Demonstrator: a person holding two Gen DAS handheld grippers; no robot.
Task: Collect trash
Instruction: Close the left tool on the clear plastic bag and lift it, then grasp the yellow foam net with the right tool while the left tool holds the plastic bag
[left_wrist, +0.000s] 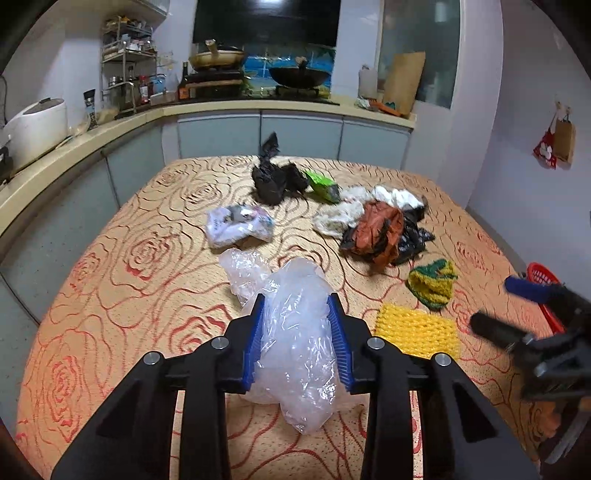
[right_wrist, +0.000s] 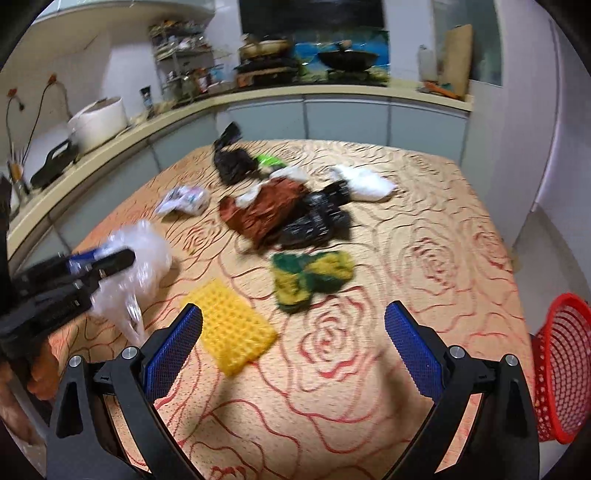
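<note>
Roughly: one clear bag (left_wrist: 299, 354), two black bags (left_wrist: 273, 181), one basket (right_wrist: 561, 373).

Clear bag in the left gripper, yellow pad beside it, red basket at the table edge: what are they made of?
Clear bag: thin plastic film, glossy; it is see-through, crinkled, with sharp glints. The left gripper is shut on it.
Yellow pad: looks like soft foam or woven plastic, matte; regular bumpy grid. Cannot tell which.
Red basket: probably moulded rigid plastic, slightly shiny; uniform open lattice wall.
</note>
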